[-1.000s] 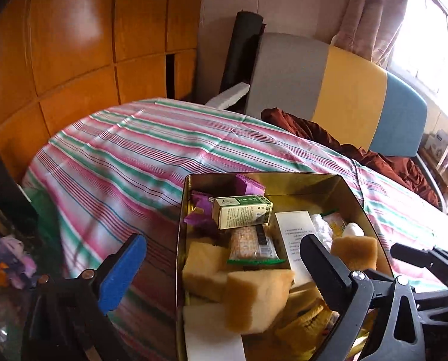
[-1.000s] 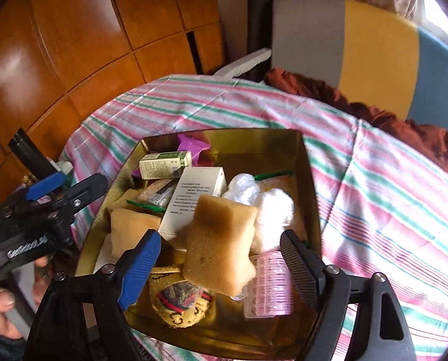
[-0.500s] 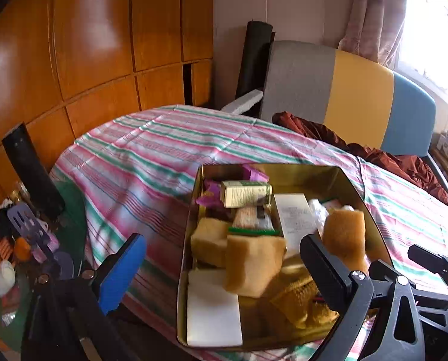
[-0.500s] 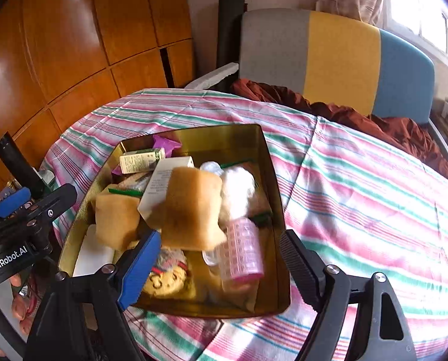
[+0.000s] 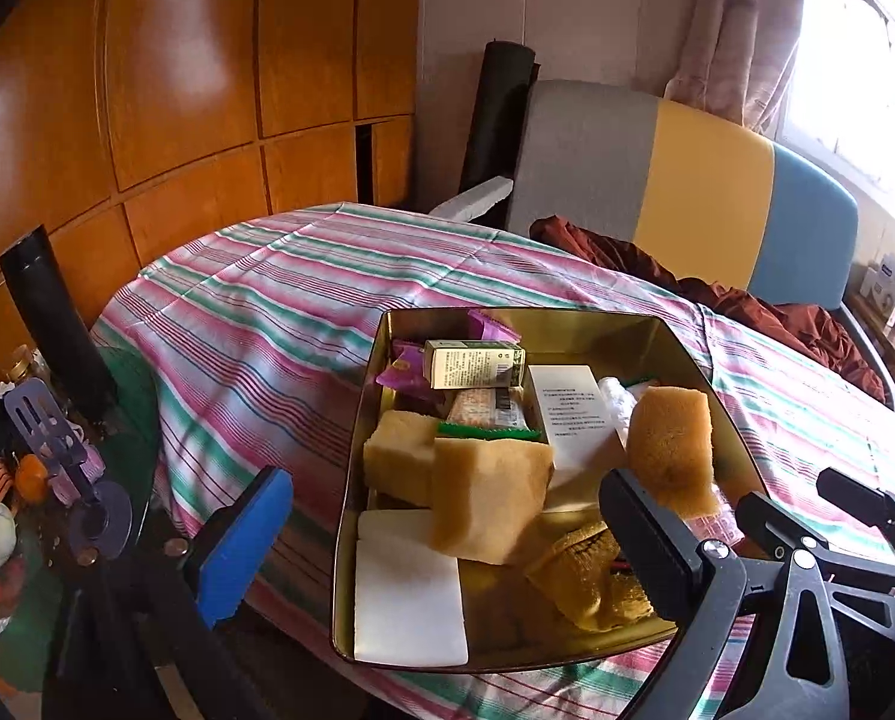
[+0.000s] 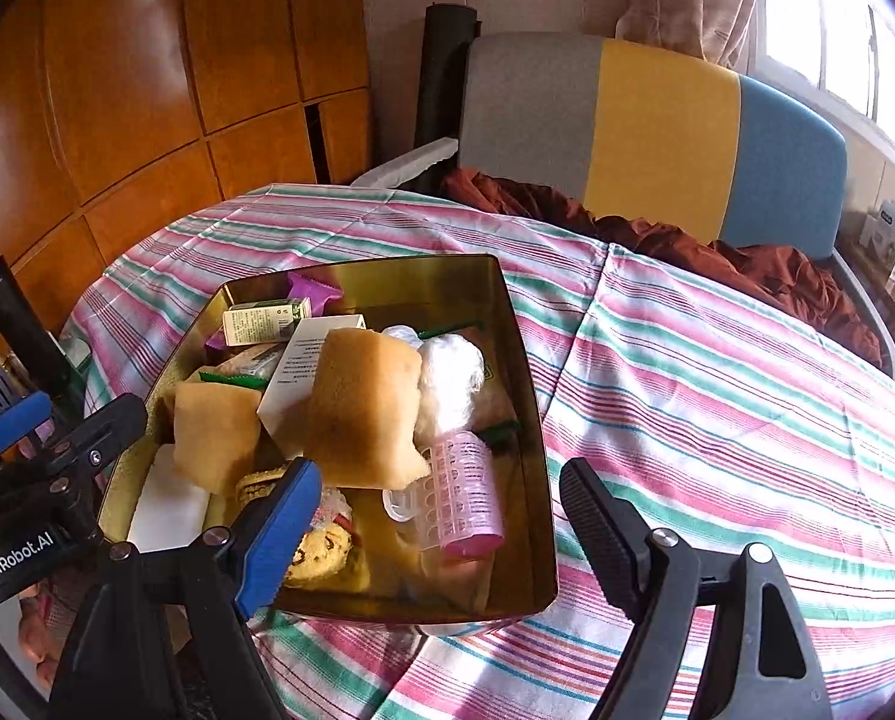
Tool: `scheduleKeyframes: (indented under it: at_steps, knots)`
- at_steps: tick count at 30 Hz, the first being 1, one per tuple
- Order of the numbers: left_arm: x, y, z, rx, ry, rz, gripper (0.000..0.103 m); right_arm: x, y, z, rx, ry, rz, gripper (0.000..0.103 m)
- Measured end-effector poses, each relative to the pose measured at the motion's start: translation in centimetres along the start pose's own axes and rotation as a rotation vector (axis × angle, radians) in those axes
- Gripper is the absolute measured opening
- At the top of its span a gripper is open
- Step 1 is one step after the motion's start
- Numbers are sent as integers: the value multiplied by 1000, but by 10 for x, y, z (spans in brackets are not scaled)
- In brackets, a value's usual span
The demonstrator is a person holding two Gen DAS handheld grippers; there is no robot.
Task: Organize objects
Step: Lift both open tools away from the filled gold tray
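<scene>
A gold tin (image 6: 525, 420) sits on the table, on a pink, green and white striped cloth (image 6: 717, 372), its long axis running away from the cameras toward the grey, yellow and blue chair (image 6: 657, 120). The tin is heaped with things: tan sponges (image 6: 363, 408), a white box (image 5: 567, 408) with small print too fine to read, a green and cream carton (image 5: 474, 365) lying crosswise near the far end, a pink hair roller (image 6: 465, 498) lying lengthwise near the right wall, purple sachets (image 5: 408, 372), a white foam pad (image 5: 408, 594) in the near left corner.

The right tool (image 6: 435, 516) hangs over the tin's near right corner, its jaws spread wide and empty; the roller lies just ahead between them. The left tool (image 5: 441, 528) hovers at the tin's near left edge, jaws likewise spread and gripping nothing. Its body, seen from the right wrist view, reads "GenRobot.AI".
</scene>
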State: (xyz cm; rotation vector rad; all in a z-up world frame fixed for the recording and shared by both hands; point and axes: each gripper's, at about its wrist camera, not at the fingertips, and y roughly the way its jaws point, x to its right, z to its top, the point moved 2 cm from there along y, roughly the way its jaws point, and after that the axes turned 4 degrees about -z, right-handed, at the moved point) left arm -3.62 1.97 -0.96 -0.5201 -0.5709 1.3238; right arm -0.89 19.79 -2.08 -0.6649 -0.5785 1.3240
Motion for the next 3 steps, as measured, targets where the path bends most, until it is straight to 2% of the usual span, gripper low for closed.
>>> scheduleKeyframes:
  at_steps: [3]
  knots:
    - [-1,1,1,-1,0,-8,103,-1,1,0,-3,0,-1,83]
